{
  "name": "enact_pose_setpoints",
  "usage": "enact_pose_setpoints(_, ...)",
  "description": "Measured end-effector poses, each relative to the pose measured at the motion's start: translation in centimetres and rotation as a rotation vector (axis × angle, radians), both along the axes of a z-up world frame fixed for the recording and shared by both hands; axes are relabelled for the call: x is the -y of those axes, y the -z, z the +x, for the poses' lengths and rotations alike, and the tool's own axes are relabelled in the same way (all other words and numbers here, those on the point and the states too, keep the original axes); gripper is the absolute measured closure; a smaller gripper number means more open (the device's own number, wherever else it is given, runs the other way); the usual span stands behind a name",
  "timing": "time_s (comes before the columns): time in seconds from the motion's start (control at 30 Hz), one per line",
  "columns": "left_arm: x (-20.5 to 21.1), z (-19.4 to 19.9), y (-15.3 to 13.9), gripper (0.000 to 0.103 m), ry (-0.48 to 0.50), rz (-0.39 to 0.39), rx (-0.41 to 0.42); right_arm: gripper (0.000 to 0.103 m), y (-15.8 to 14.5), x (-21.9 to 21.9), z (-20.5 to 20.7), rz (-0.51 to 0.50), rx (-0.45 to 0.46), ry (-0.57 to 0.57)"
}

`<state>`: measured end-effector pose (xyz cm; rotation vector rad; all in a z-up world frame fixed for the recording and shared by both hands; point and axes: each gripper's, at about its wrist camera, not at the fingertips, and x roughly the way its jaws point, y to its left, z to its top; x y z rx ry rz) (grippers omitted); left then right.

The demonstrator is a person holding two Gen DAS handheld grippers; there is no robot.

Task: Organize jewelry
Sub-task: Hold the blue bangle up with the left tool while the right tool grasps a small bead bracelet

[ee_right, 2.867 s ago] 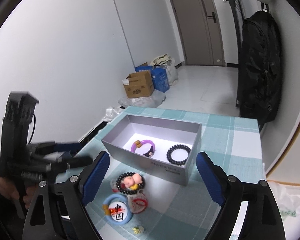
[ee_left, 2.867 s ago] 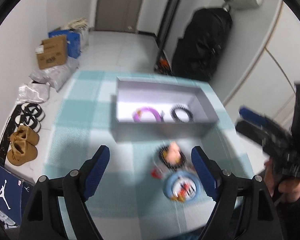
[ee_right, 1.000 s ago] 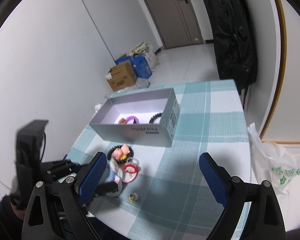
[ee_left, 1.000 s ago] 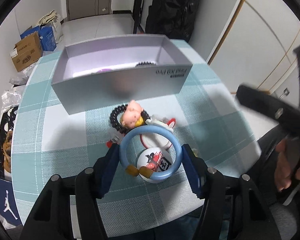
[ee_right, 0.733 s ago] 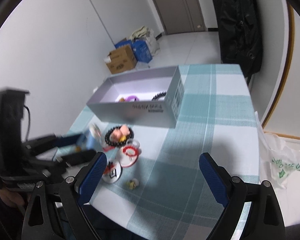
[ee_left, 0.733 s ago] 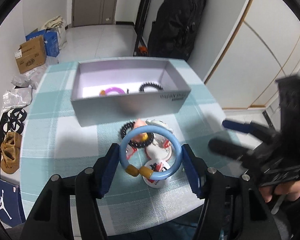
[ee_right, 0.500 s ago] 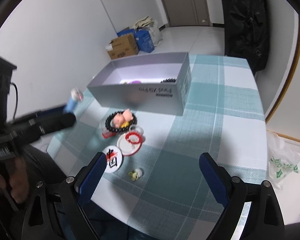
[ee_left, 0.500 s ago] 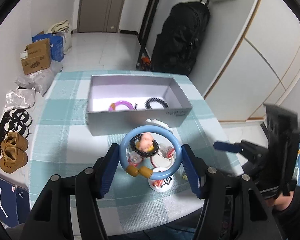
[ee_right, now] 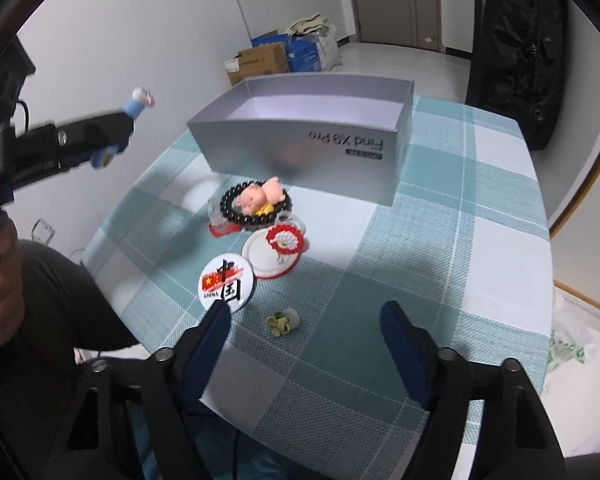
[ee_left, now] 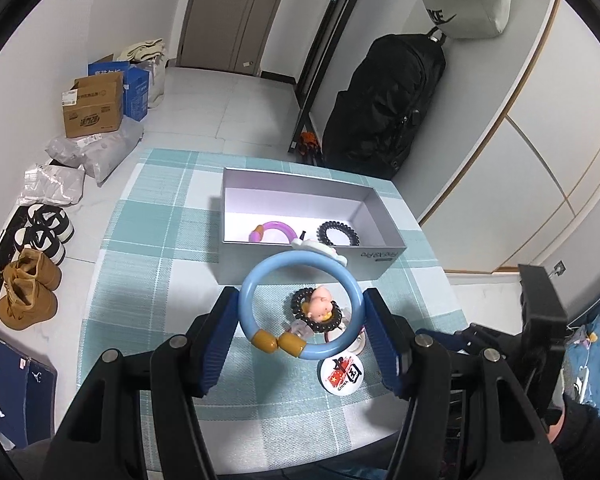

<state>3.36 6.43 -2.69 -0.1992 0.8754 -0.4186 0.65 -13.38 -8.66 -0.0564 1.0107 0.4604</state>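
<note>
My left gripper is shut on a blue bangle with two amber beads, held above the checked cloth in front of the silver box. In the box lie a purple bangle and a black coil bracelet. My right gripper hovers low near the table's front edge, its jaws closing. A small green-white charm lies on the cloth in the gap, untouched. Behind it are a China badge, a red-white bracelet on a white dish and a black bead bracelet with a pink pig.
The table's front edge is right under my right gripper. A person's hand holds the left gripper at the left. On the floor are cardboard boxes, shoes, a black bag and a plastic bag.
My left gripper has risen and pulled back with the blue bangle, so the whole box now shows. My right gripper has dropped towards the items near the front edge and its jaws have narrowed.
</note>
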Motion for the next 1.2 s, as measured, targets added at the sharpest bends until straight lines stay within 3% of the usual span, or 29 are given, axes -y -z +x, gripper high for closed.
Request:
enact_pose_setpoints(0.3, -0.4, 0.0, -0.2, 0.046, -0.006, -0.009, 0.006, 0.055, 0.7, -1.8, -0.5, -0.097, 0.049, -0.068)
enact_pose_setpoints(0.47, -0.6, 0.0, -0.3, 0.046, -0.008, -0.01, 0.012, 0.076, 0.8, -2.5, -0.9, -0.151, 0.085, -0.084)
enact_pose_setpoints(0.5, -0.6, 0.0, -0.3, 0.046, -0.009, -0.011, 0.012, 0.084, 0.8, -2.7, -1.0, -0.16, 0.092, -0.098)
enact_pose_setpoints(0.73, -0.7, 0.0, -0.3, 0.046, -0.013, -0.015, 0.018, 0.086, 0.2, -3.3, -1.5, -0.181, 0.129, -0.118)
enact_pose_setpoints(1.2, -0.4, 0.2, -0.6, 0.046, -0.016, -0.023, 0.029, 0.086, -2.1, -1.5, -0.1, -0.02, 0.133, -0.035)
